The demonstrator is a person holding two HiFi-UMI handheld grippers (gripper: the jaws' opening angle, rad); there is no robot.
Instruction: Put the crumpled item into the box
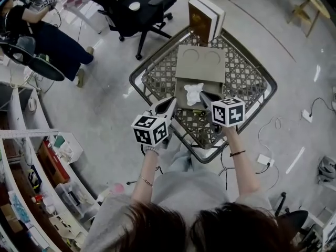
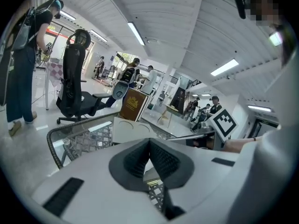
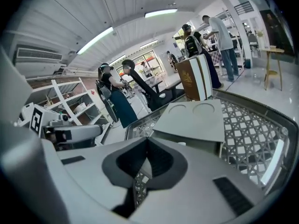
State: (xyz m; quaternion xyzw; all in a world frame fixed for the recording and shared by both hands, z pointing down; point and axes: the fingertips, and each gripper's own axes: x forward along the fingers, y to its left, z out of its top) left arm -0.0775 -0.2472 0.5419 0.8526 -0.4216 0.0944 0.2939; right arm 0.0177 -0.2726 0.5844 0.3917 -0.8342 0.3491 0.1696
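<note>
Here, nearest the camera, the person's two hands hold the grippers out over the near corner of the table [image 1: 245, 81]. The left gripper [image 1: 171, 102] has its jaws pressed together at the tips, with nothing between them; through the narrow gap behind the tips only the table's lattice shows. The right gripper [image 1: 204, 96] is the same, its two ribbed pads meeting at a point and holding nothing.

Both tips point inward toward the crumpled item [image 1: 192, 94], a small white wad lying between them. It sits just beside the right gripper's tip, and whether the two touch cannot be told; the left gripper's tip is a little apart from it. The wad rests at the near edge of the grey box [image 1: 200, 63], on the grey part that juts out from under the lid toward the person. Whether it lies inside the box's hollow or only on top of it cannot be told.

The lid is flat, with two round marks side by side near its far edge. Past the grey box, at the table's far corner, a brown and white case [image 1: 202, 19] stands upright. Farther off on the pale floor are a black office chair [image 1: 137, 8] and, to its left, a person in dark clothes [image 1: 47, 38].
</note>
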